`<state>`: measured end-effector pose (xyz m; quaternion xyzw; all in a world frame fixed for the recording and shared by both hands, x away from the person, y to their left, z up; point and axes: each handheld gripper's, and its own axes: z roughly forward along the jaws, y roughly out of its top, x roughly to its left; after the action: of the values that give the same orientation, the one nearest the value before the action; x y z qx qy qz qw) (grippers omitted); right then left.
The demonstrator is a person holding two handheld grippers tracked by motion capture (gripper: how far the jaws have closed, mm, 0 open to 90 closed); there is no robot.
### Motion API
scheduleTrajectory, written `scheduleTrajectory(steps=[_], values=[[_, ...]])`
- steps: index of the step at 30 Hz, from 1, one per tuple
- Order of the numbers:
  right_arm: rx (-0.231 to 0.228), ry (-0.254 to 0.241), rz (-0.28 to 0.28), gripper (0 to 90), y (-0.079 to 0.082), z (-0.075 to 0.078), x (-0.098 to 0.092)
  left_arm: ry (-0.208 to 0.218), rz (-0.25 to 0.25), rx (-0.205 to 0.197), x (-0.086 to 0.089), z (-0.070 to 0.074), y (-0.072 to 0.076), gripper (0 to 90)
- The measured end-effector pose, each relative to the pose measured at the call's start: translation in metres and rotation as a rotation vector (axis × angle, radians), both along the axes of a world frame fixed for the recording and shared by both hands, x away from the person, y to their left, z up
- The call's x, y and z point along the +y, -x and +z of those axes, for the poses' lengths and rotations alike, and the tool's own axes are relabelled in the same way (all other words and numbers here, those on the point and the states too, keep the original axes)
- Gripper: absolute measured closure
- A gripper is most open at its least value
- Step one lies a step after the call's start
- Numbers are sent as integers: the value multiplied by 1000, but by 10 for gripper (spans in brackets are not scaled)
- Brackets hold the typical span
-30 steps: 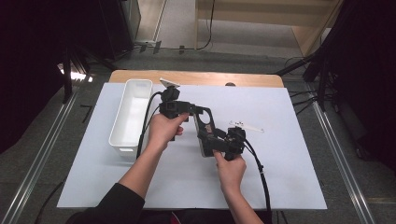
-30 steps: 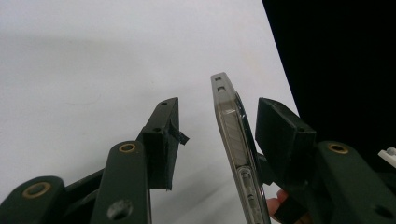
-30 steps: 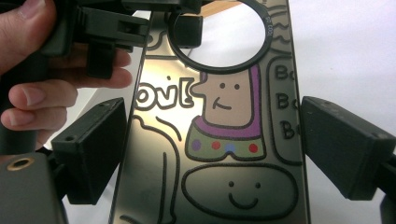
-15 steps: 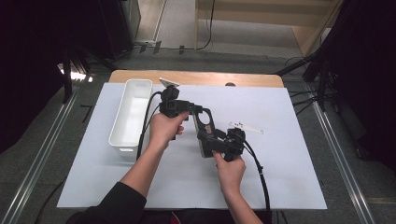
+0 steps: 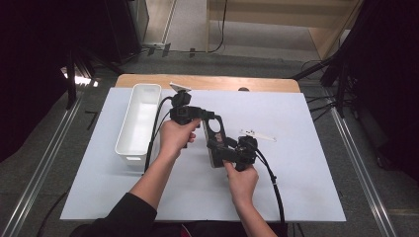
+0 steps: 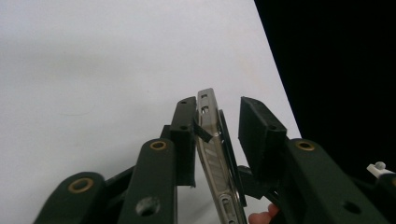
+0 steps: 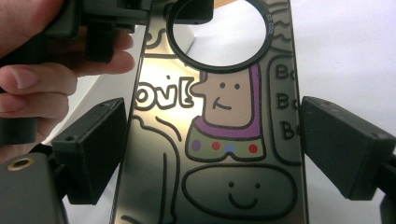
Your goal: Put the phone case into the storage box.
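A shiny metal plate (image 7: 224,116) with cartoon drawings and a black-ringed round hole is held up over the white mat (image 5: 306,187). My right gripper (image 7: 212,149) is shut on it across its width, one pad on each long edge. The same plate (image 5: 221,137) shows at mid table, with the right gripper (image 5: 217,148) at its near end. My left gripper (image 6: 219,112) straddles the far end edge-on; its jaws have just been closing. One pad touches the plate (image 6: 210,135), while the other pad (image 6: 257,126) stands a small gap off. The left gripper (image 5: 205,117) sits by the hole.
A long white bin (image 5: 138,123) lies on the mat's left side. A small white part (image 5: 257,134) rests right of the grippers. A wooden table edge (image 5: 207,81) runs along the back. Cables trail from both grippers toward the person.
Both hands keep their place. The left gripper's jaws look drawn closer around the plate's far end.
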<state>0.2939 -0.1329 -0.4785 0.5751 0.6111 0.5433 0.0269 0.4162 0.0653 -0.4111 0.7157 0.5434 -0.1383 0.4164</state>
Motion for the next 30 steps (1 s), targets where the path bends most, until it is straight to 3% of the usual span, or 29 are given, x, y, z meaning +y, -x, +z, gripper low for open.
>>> scheduleTrajectory(steps=[6, 16, 30], values=[[-5, 0, -2, 98, 0, 1, -1, 18, -8, -14, 0, 1, 1, 729], [-9, 19, -9, 98, 1, 0, 1, 47, -6, 1, -1, 1, 1, 749], [-31, 75, -15, 98, -1, -2, 6, 74, -8, 5, -1, 1, 0, 782]])
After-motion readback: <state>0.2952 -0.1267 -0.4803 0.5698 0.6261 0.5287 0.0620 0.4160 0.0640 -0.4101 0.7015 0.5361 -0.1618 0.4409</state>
